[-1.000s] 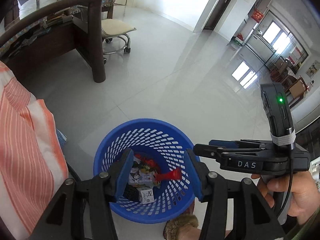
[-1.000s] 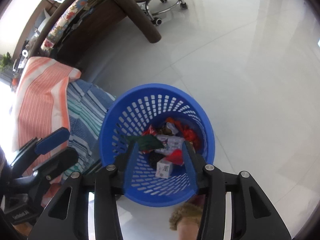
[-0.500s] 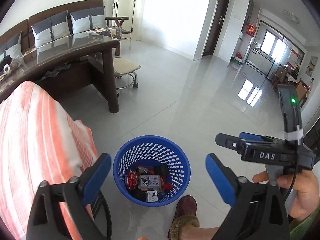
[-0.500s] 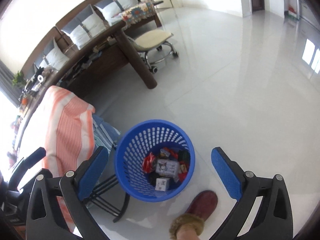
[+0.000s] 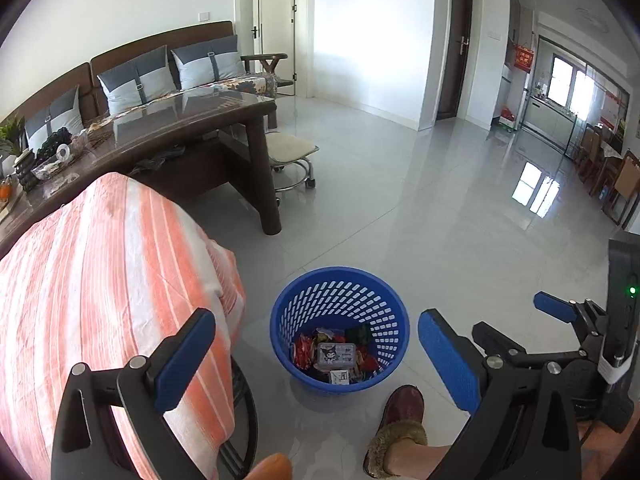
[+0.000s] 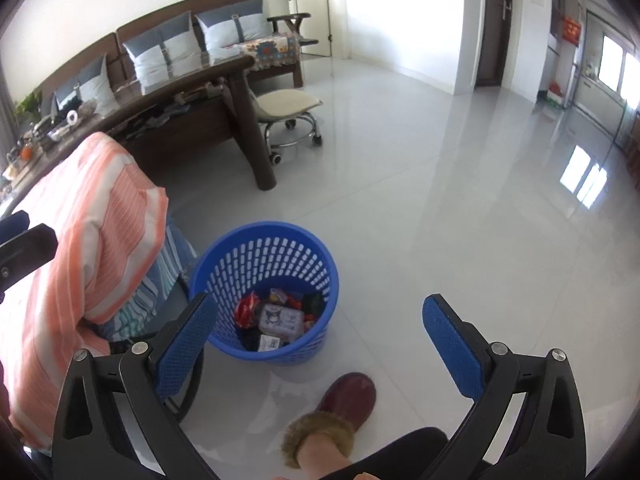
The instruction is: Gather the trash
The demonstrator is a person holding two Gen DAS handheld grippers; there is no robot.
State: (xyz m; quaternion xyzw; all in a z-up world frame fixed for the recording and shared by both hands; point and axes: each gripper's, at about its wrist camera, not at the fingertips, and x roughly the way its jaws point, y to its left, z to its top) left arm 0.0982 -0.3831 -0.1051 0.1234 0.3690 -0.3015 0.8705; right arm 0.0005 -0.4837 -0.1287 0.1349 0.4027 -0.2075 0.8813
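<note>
A blue perforated trash basket (image 5: 340, 292) (image 6: 264, 252) stands on the pale tiled floor and holds several wrappers and small boxes (image 5: 336, 354) (image 6: 276, 318). Well above it my left gripper (image 5: 316, 356) is open, nothing between its blue pads. My right gripper (image 6: 320, 344) is open too and holds nothing. In the left wrist view the right gripper (image 5: 560, 312) shows at the right edge. A dark piece of the left gripper (image 6: 24, 248) shows at the left edge of the right wrist view.
A chair draped in orange-striped cloth (image 5: 100, 280) (image 6: 88, 216) stands left of the basket. A person's slippered foot (image 5: 400, 420) (image 6: 340, 408) rests just in front of it. Behind are a dark wooden table (image 5: 160, 132), a wheeled stool (image 5: 290, 152) and a sofa with cushions (image 5: 136, 72).
Both grippers rose and drew back from inside the basket and tilted up toward the room. Their jaws went from partly closed to wide open. The trash stays in the basket.
</note>
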